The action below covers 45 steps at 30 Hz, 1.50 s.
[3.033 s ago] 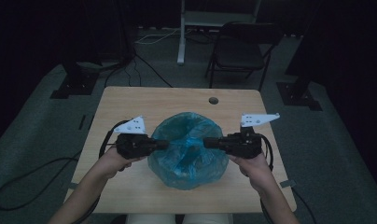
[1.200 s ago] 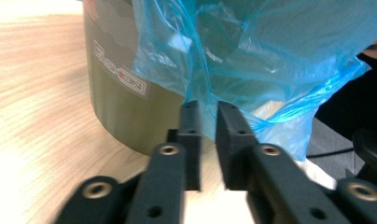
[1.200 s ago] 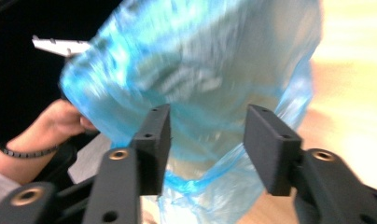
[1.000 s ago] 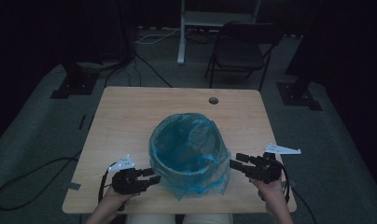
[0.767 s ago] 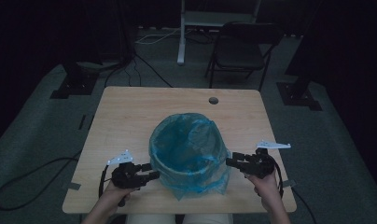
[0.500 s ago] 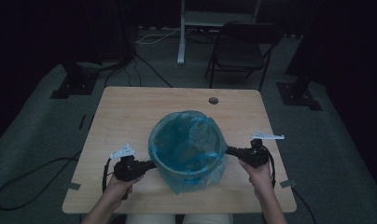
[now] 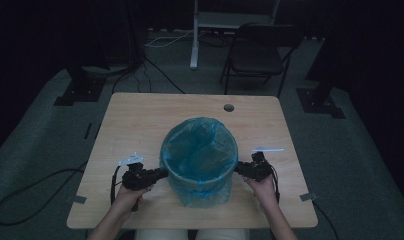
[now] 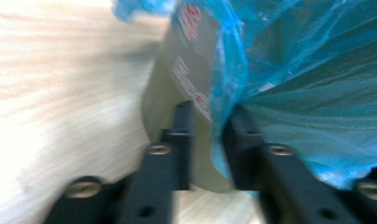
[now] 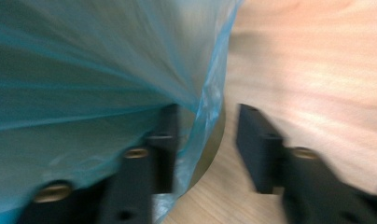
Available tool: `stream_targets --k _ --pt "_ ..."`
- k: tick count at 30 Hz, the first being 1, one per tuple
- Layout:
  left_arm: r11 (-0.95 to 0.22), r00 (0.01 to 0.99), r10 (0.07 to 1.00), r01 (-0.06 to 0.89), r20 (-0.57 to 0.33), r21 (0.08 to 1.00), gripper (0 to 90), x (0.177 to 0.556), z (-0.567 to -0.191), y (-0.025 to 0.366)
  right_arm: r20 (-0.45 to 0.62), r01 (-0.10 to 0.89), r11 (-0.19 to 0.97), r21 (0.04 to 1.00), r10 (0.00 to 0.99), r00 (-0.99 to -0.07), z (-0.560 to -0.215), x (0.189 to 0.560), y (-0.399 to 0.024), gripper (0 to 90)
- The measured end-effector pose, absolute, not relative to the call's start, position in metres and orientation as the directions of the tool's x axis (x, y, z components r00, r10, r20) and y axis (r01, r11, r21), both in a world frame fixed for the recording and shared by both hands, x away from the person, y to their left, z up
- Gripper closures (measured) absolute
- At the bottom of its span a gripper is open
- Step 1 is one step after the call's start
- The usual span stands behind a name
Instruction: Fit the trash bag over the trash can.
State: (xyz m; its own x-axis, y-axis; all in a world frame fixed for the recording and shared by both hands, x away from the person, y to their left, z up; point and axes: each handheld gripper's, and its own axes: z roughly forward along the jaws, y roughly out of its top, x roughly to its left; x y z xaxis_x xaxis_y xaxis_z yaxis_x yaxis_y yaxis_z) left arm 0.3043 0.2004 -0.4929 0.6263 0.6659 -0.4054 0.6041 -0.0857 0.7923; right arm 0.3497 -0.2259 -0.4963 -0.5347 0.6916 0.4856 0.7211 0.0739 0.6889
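We're fitting the blue bag (image 7: 200,165) over the bin (image 8: 177,98), which sits centre frame on the table (image 7: 140,115) in the high view, slightly toward the near edge.

Left of frame: the left gripper (image 7: 157,175) is reaching in at the bin's lower left flank. In the left gripper view the jaws are parted and straddling the bag hem where it hangs over the bare beige bin wall; they have just been opening and aren't clamping, with film and wall edge sitting between them. We're judging this as a re-grip lower down. To do it well: bite film only, not the wall, then pull straight down.

Right of frame: the right gripper (image 7: 241,169) is mirroring at the bin's right flank. In its own view the jaws have also just been opening and stand apart: one sits against the hanging bag edge, the other is clear over the table, nothing pinched.

Both sides should be closing on film at matching height and tugging evenly, or the bin is likely tipping or rotating. The bottom of the bag is bunching at the near side, so we're keeping pulls short.
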Motion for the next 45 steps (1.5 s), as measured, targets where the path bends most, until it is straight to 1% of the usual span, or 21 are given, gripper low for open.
stream_targets --k 2,4,5,7,8,10,12,13,15,16,19,20,22,23,25,26,28,33,36,39,45 --pt "-0.104 0.647 0.673 0.563 -0.359 0.82 49.2 0.3 -0.49 0.203 0.47 0.699 0.061 0.712 0.699 -0.539 -0.487 0.346 -0.234 40.6" --pt "-0.102 0.662 0.653 0.558 -0.367 0.824 40.4 0.298 -0.489 0.206 0.463 0.677 0.036 0.735 0.702 -0.54 -0.479 0.344 -0.243 35.2" --pt "-0.104 0.677 0.632 0.557 -0.378 0.824 36.9 0.297 -0.489 0.208 0.47 0.671 0.02 0.741 0.698 -0.54 -0.476 0.343 -0.248 30.3" --pt "-0.136 0.703 0.636 0.508 -0.318 0.85 30.3 0.289 -0.486 0.213 0.474 0.667 0.02 0.745 0.687 -0.551 -0.471 0.342 -0.255 24.6" --pt "-0.129 0.702 0.639 0.5 -0.313 0.856 29.9 0.287 -0.485 0.215 0.469 0.649 0.01 0.761 0.682 -0.561 -0.468 0.341 -0.26 24.4" --pt "-0.118 0.712 0.638 0.467 -0.293 0.876 18.3 0.283 -0.483 0.219 0.48 0.623 -0.035 0.782 0.672 -0.564 -0.465 0.338 -0.268 23.8" --pt "-0.082 0.693 0.654 0.465 -0.304 0.882 18.1 0.281 -0.481 0.224 0.476 0.596 -0.077 0.8 0.685 -0.551 -0.462 0.335 -0.273 19.6" --pt "-0.081 0.69 0.655 0.469 -0.308 0.88 13.1 0.281 -0.48 0.225 0.471 0.585 -0.085 0.806 0.691 -0.548 -0.46 0.334 -0.275 19.5" --pt "-0.095 0.656 0.694 0.491 -0.297 0.866 2.8 0.282 -0.479 0.227 0.46 0.557 -0.104 0.824 0.697 -0.55 -0.455 0.331 -0.277 17.9" --pt "-0.092 0.657 0.693 0.487 -0.295 0.869 0.5 0.282 -0.48 0.229 0.454 0.542 -0.112 0.833 0.698 -0.554 -0.452 0.33 -0.278 17.9" --pt "-0.093 0.648 0.705 0.487 -0.288 0.868 0.4 0.282 -0.48 0.229 0.448 0.521 -0.119 0.845 0.69 -0.569 -0.446 0.328 -0.277 17.8" --pt "-0.134 0.653 0.719 0.467 -0.239 0.874 0.5 0.278 -0.482 0.23 0.437 0.499 -0.118 0.859 0.677 -0.592 -0.438 0.326 -0.274 17.8" --pt "-0.15 0.675 0.705 0.44 -0.216 0.886 0.5 0.274 -0.484 0.23 0.431 0.48 -0.12 0.869 0.66 -0.615 -0.43 0.325 -0.27 17.8" --pt "-0.164 0.67 0.718 0.426 -0.189 0.89 0.5 0.272 -0.485 0.229 0.428 0.473 -0.121 0.873 0.655 -0.623 -0.426 0.324 -0.268 17.8" --pt "-0.164 0.67 0.718 0.426 -0.189 0.89 0.6 0.272 -0.485 0.229 0.425 0.462 -0.125 0.878 0.648 -0.632 -0.422 0.324 -0.266 17.8" --pt "-0.168 0.657 0.739 0.393 -0.149 0.904 0.6 0.268 -0.487 0.232 0.423 0.449 -0.132 0.883 0.636 -0.645 -0.415 0.324 -0.262 17.8" --pt "-0.18 0.642 0.757 0.386 -0.123 0.905 0.7 0.266 -0.489 0.236 0.419 0.43 -0.144 0.891 0.624 -0.66 -0.406 0.325 -0.257 17.8" --pt "-0.191 0.62 0.778 0.386 -0.101 0.902 0.7 0.261 -0.497 0.247 0.379 0.39 -0.12 0.913 0.604 -0.701 -0.382 0.33 -0.241 17.8" --pt "-0.159 0.596 0.799 0.343 -0.083 0.926 0.7 0.257 -0.5 0.256 0.357 0.37 -0.099 0.924 0.577 -0.735 -0.368 0.335 -0.227 17.8" --pt "-0.122 0.558 0.825 0.335 -0.092 0.934 0.7 0.255 -0.501 0.265 0.351 0.362 -0.091 0.928 0.545 -0.761 -0.355 0.34 -0.211 17.8" --pt "-0.143 0.534 0.843 0.337 -0.064 0.931 0.7 0.25 -0.502 0.277 0.313 0.338 -0.029 0.941 0.459 -0.832 -0.332 0.351 -0.172 17.8"
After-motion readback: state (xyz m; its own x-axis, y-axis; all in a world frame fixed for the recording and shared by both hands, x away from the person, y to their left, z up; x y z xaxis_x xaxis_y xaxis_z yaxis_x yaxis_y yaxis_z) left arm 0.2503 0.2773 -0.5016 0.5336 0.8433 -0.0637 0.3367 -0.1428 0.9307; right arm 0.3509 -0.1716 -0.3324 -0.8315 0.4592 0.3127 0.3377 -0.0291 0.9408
